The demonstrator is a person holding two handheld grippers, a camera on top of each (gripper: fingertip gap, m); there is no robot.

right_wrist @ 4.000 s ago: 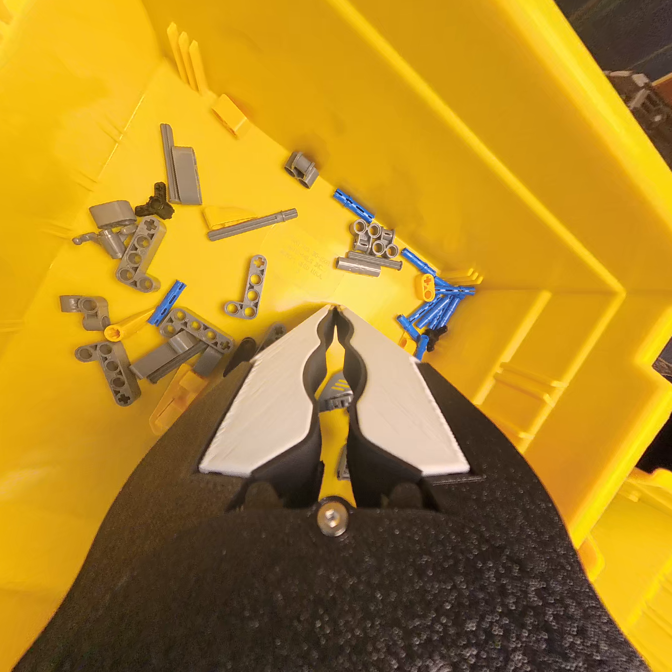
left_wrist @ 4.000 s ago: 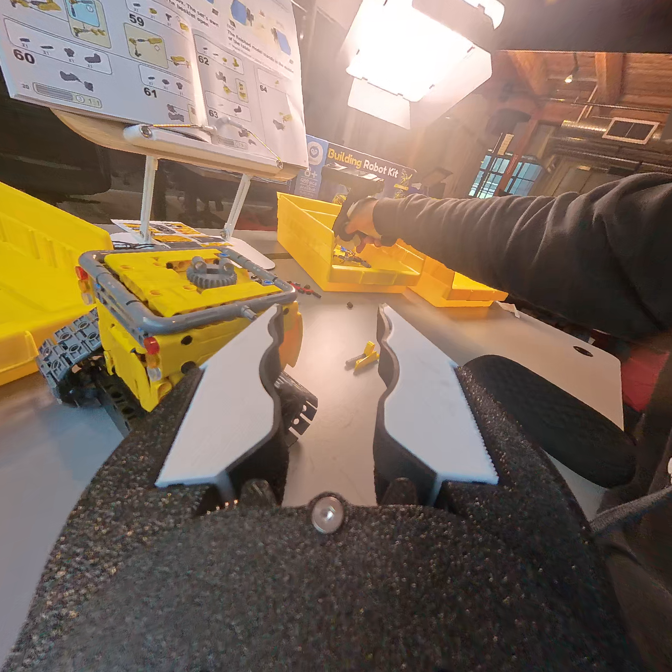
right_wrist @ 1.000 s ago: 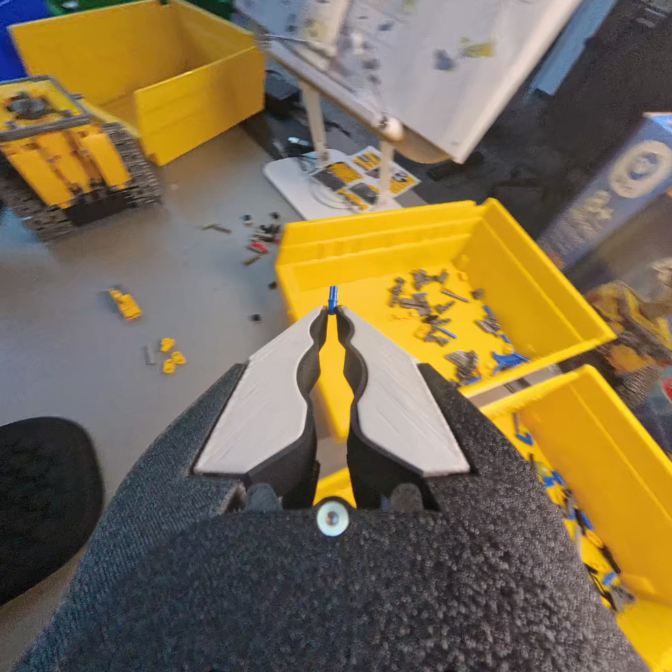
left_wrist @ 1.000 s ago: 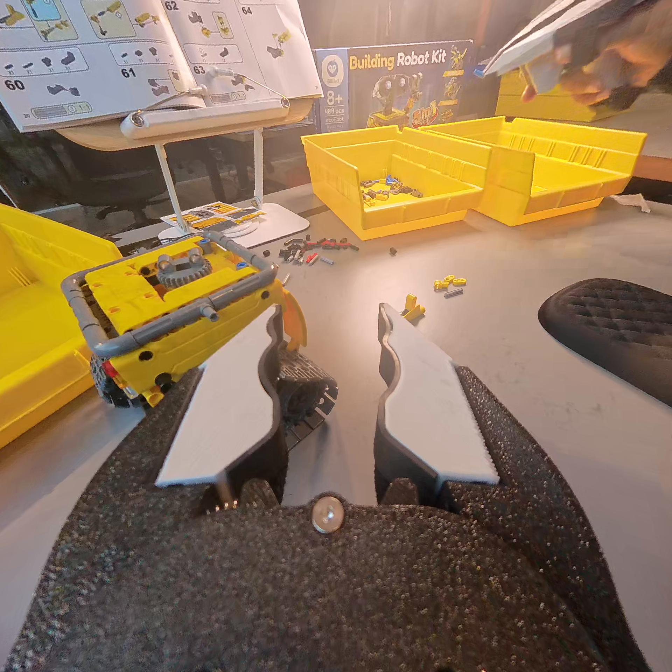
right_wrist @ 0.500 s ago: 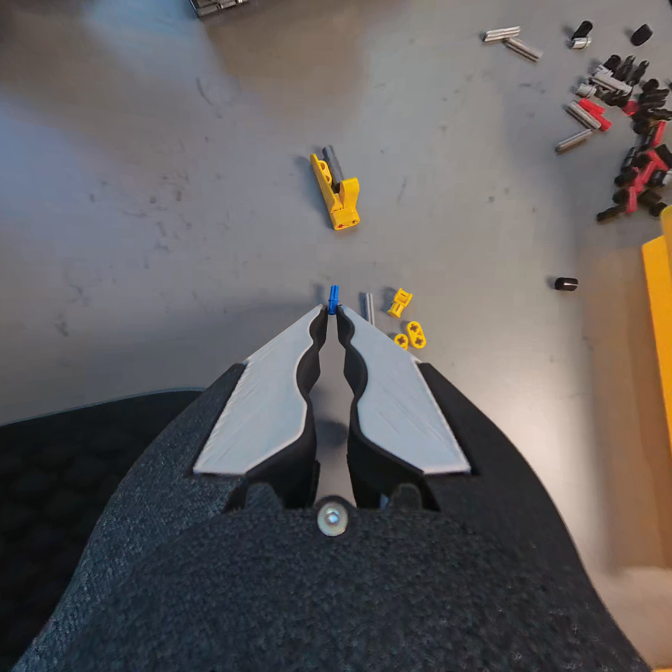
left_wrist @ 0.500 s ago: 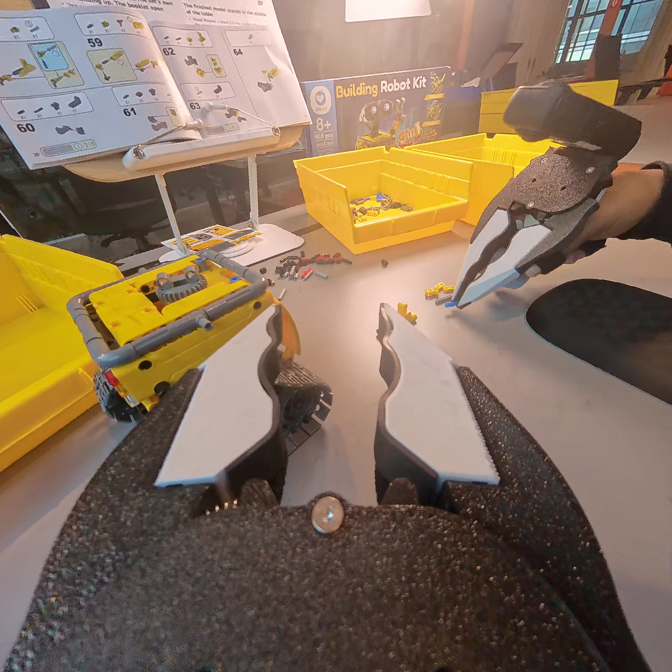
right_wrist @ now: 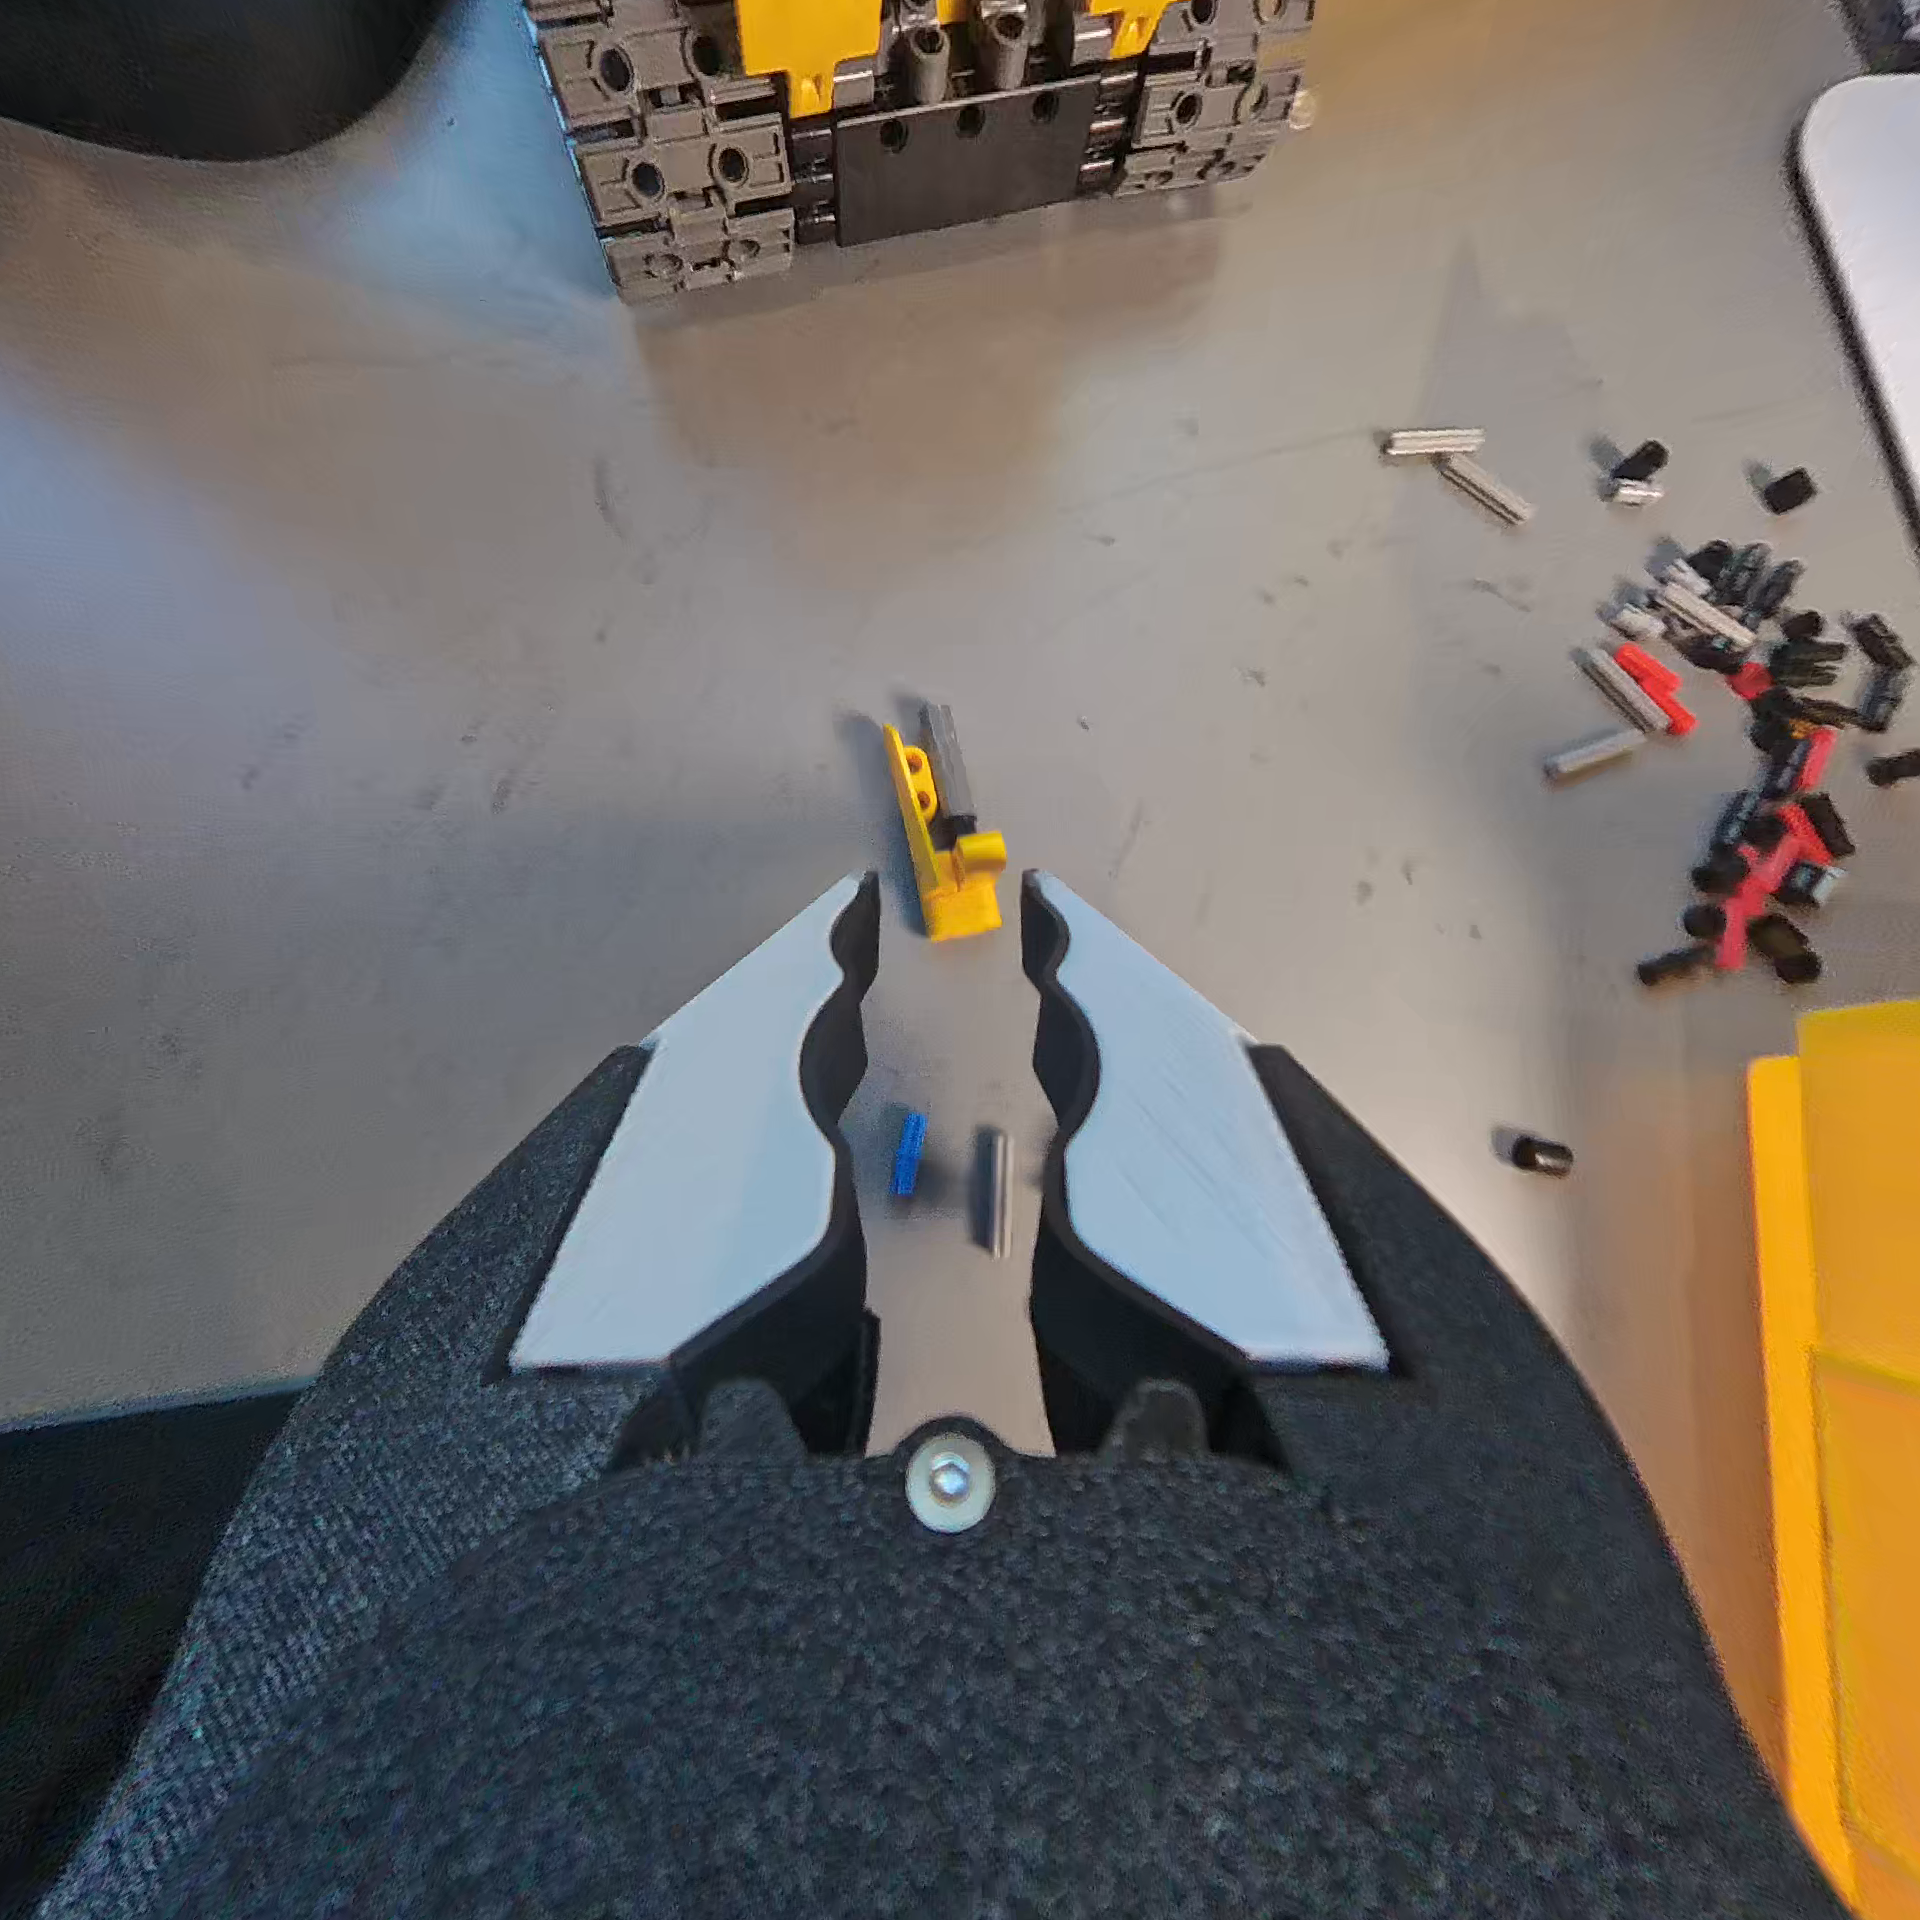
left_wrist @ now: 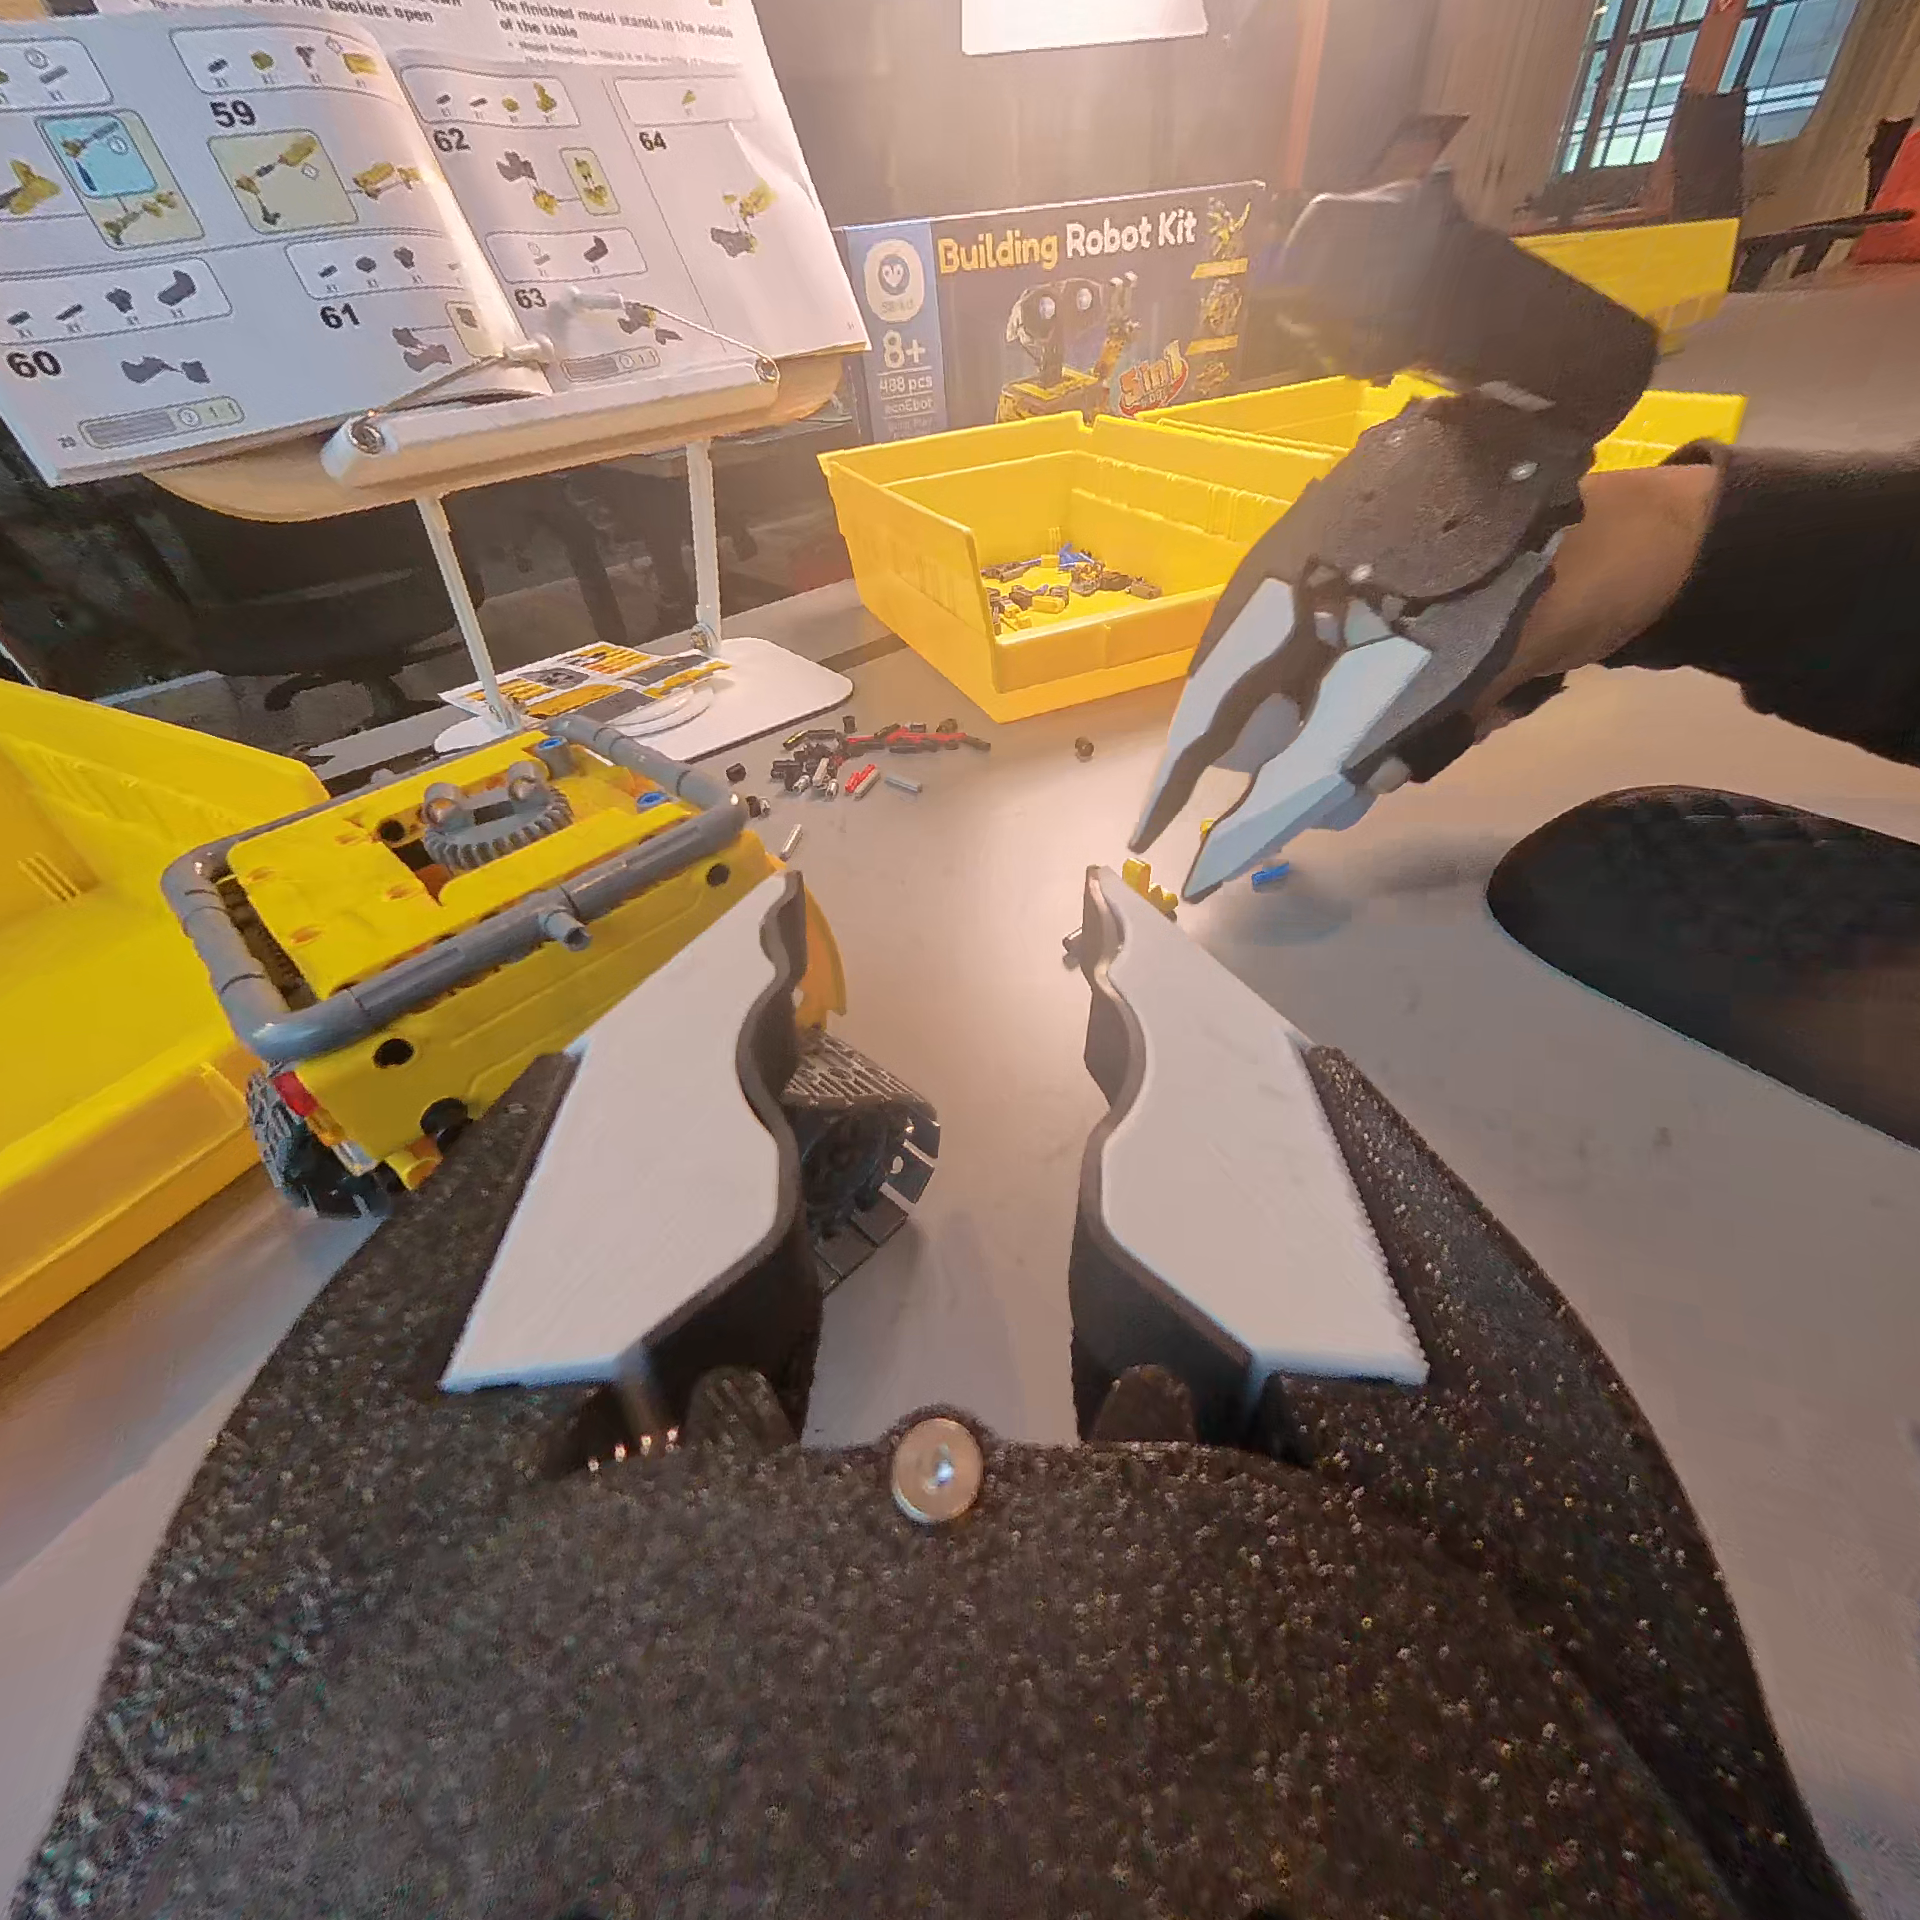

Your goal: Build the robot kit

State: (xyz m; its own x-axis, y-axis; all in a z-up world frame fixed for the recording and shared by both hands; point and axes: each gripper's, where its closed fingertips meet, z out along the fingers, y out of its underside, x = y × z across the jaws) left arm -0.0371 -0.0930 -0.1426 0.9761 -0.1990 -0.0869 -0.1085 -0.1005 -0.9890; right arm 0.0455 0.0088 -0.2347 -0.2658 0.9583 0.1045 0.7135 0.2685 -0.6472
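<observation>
The right gripper (right_wrist: 951,883) is seen with its 2 fingers parted and nothing clasped between them, poised low over a grey table (right_wrist: 416,644). Framed in the gap between the fingers, a small blue pin (right_wrist: 908,1155) is shown lying flat on the table, its long axis running roughly along the line of the fingers, away from the camera. Just beside it on the right, a thin grey axle (right_wrist: 995,1190) is laid nearly parallel. Just past the fingertips, a yellow bracket piece (right_wrist: 940,831) with a dark grey pin alongside is stretched out lengthwise, pointing towards a yellow tracked model (right_wrist: 925,114) at the far edge of the view. A scatter of black, red and grey connectors (right_wrist: 1756,748) is spread to the right, near the corner of a yellow bin (right_wrist: 1829,1351).

The left gripper (left_wrist: 940,904) is likewise held with its fingers wide apart and empty, close beside the tracked model (left_wrist: 457,935), whose track can be glimpsed behind the left finger. From this view the right gripper (left_wrist: 1174,862) is shown tilted down steeply, fingertips just above the table, with the blue pin (left_wrist: 1268,876) lying by its tips. Behind, an instruction booklet (left_wrist: 395,208) is propped open on a white stand, a kit box (left_wrist: 1049,312) is stood upright, and a yellow parts bin (left_wrist: 935,582) holds loose pieces. A black pad (left_wrist: 1714,935) is laid at the right.
</observation>
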